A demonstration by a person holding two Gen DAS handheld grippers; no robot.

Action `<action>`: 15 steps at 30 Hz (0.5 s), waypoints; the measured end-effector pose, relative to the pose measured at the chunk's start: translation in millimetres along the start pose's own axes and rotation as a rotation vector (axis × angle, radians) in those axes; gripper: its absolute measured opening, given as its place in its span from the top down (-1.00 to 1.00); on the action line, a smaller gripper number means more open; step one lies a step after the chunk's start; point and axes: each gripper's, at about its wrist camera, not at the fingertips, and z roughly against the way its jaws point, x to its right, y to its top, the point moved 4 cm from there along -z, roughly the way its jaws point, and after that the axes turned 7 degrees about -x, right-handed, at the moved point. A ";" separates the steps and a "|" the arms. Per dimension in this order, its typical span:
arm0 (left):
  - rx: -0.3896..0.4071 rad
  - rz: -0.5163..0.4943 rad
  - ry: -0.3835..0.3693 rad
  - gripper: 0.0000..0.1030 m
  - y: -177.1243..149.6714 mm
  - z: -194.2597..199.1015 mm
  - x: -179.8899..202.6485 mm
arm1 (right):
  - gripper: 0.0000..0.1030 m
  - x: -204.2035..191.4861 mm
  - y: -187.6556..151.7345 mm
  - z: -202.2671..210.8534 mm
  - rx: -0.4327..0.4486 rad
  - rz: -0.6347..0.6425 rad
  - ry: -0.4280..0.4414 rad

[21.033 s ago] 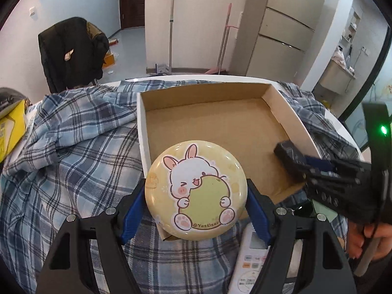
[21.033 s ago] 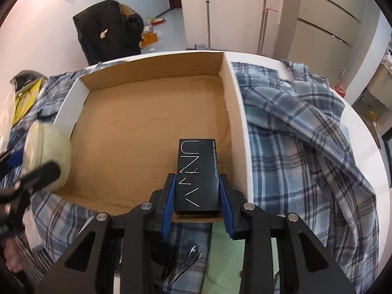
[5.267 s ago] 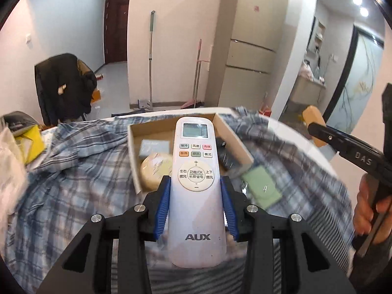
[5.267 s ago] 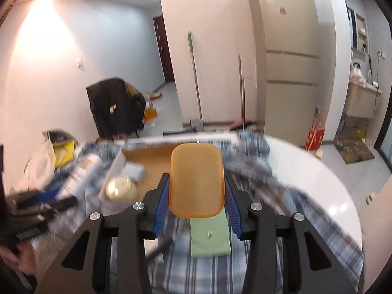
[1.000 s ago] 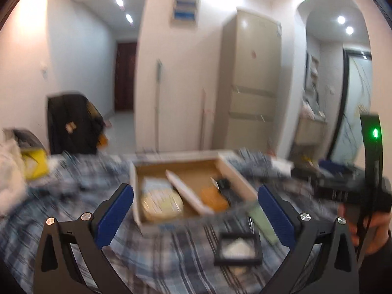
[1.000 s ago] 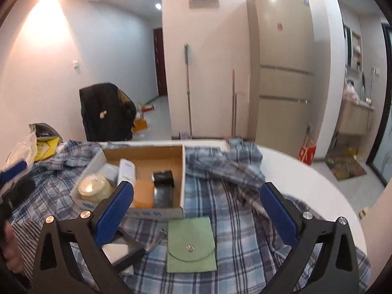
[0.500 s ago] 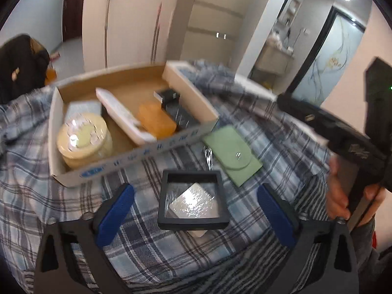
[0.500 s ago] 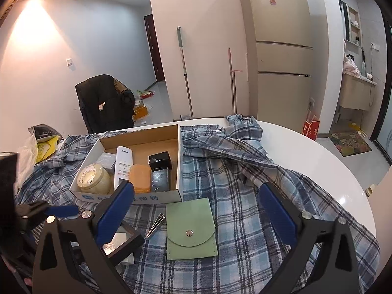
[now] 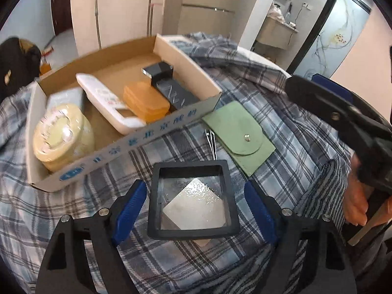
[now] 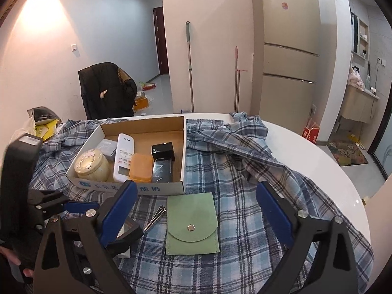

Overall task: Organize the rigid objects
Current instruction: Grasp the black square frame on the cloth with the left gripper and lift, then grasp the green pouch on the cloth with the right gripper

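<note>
Within the last second the left gripper [image 9: 194, 207] has been lowered from a raised, level view to the black square display frame [image 9: 193, 197], which now lies between its jaws; these are spread apart, flanking but not yet gripping it. The frame rests on the plaid-covered surface [image 9: 281, 132], just beside the cardboard box [image 9: 137, 142], where the cream tin [image 9: 62, 137], white remote [image 9: 107, 103], orange case [image 9: 147, 101] and black boxes are already stowed. Right of the frame, metal tweezers [image 10: 154, 217] and a green pouch [image 10: 192, 224] remain unpacked. The right gripper [image 10: 196, 213] hovers over the pouch, jaws wide apart and empty. A frame pickup appears imminent.
</note>
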 end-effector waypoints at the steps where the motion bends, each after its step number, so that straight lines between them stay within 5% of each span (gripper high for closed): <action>1: -0.012 0.004 -0.009 -0.62 -0.1 -2.4 -0.7 | -0.88 0.8 0.0 -0.2 0.000 -0.001 0.000; 3: -0.018 0.010 -0.004 -0.57 0.2 -7.2 -1.9 | -0.88 2.0 0.0 -1.1 -0.002 -0.006 -0.005; 4: -0.020 0.008 0.000 -0.39 -0.1 -8.9 -1.4 | -0.88 2.5 -0.1 -1.7 -0.005 -0.007 -0.004; 8: 0.003 -0.026 0.065 -0.40 -1.2 -7.7 4.3 | -0.88 3.9 -0.7 -4.1 -0.012 -0.008 -0.007; 15: 0.221 -0.051 0.176 -0.39 -0.6 42.5 10.4 | -0.89 5.3 -0.6 -5.2 -0.012 -0.012 -0.017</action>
